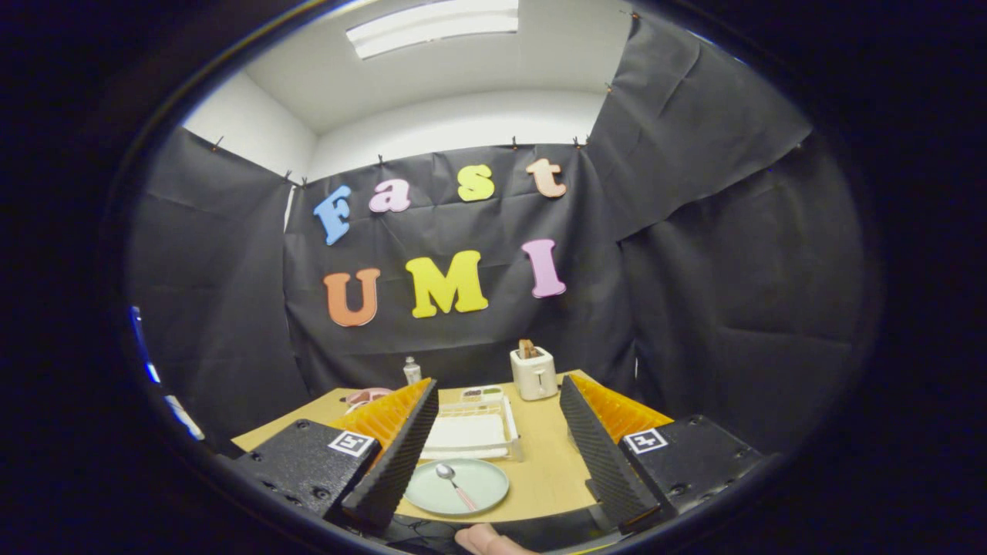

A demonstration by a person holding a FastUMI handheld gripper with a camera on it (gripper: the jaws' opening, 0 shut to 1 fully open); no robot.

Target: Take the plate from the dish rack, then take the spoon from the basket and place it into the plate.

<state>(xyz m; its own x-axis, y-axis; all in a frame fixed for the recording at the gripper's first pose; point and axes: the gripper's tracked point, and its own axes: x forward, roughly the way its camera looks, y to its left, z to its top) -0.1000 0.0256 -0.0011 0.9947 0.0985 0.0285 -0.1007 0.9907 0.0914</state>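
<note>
Spoon (455, 484) lies in the pale green plate (486, 493), its bowl toward the far side of the desk (544, 470) and its pinkish handle running back toward the near edge, slanting slightly right. The long axis thus runs roughly away from the gripper (500, 447), a little off straight. The plate sits flat on the light wooden desk near its front edge, between the two fingers and below them. The gripper is spread wide, its ribbed black fingers (401, 447) apart with nothing between the pads, hanging above the desk. Just beyond the plate stands a clear dish rack (509, 420) with a white tray inside. Farther back sit a cream toaster (533, 372) with toast in it, a small bottle (412, 371), and a pink object (362, 396) partly hidden by the left finger. Black cloth walls the booth under a white ceiling with a light panel (432, 27). A fingertip of a person (486, 539) shows at the near edge.
</note>
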